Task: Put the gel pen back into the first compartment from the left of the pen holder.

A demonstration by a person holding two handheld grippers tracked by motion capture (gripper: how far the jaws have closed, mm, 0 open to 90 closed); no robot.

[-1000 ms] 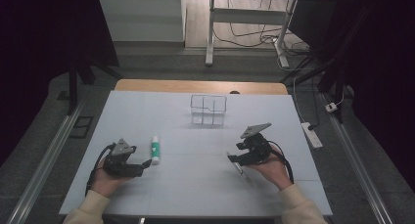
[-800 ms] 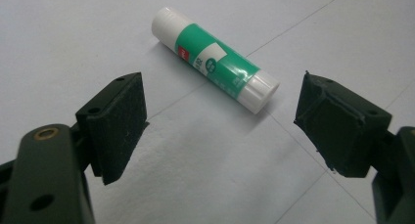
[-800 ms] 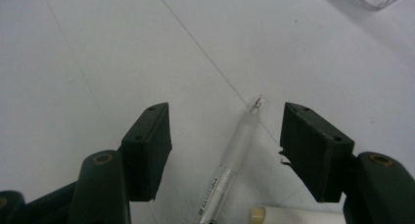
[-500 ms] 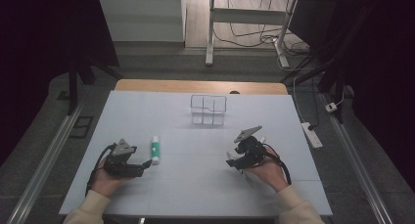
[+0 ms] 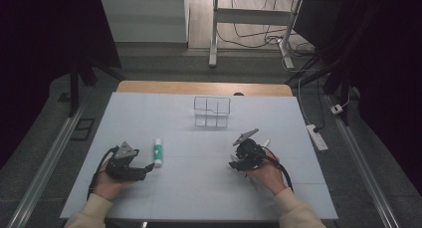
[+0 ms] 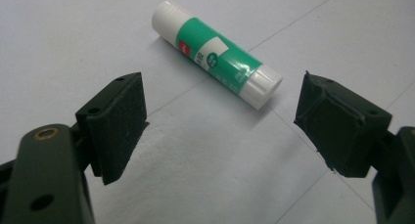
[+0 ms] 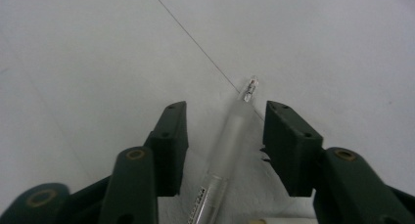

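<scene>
Low in the high view, the left tool rests in a hand at the lower left of the pale grey worktop, and the right tool sits in the other hand at the lower right. In the left tool's own view its jaws stand spread wide and hold nothing; the short white glue stick with a green label lies on its side in the upper middle of that frame, just beyond the jaw tips and apart from them. In the right tool's view the jaws have just been closing around a slim clear plastic pen that lies flat on the worktop between them, running up the centre of the frame; a gap remains on each side, so the pads do not press it. Farther back, at the upper centre of the worktop, stands a clear plastic box with compartments.
</scene>
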